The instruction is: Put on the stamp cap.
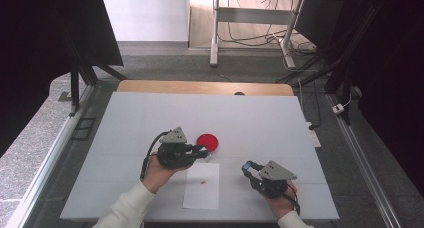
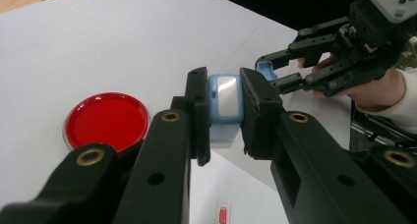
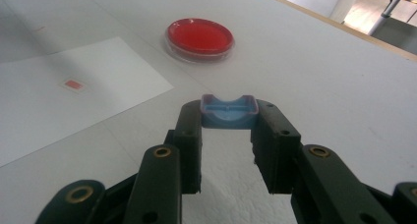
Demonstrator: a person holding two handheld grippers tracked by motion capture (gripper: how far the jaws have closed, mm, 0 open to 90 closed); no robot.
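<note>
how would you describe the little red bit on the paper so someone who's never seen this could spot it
Start at the large white table and find the white sheet of paper near its front edge, between the two hands. On that sheet lies a tiny flat red rectangular tag, alone on the paper. It is far smaller than the round red dish beyond the sheet.

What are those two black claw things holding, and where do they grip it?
The left tool clamps a pale blue box by its two sides. The right tool clamps a blue cap-like piece by its two ends.
</note>
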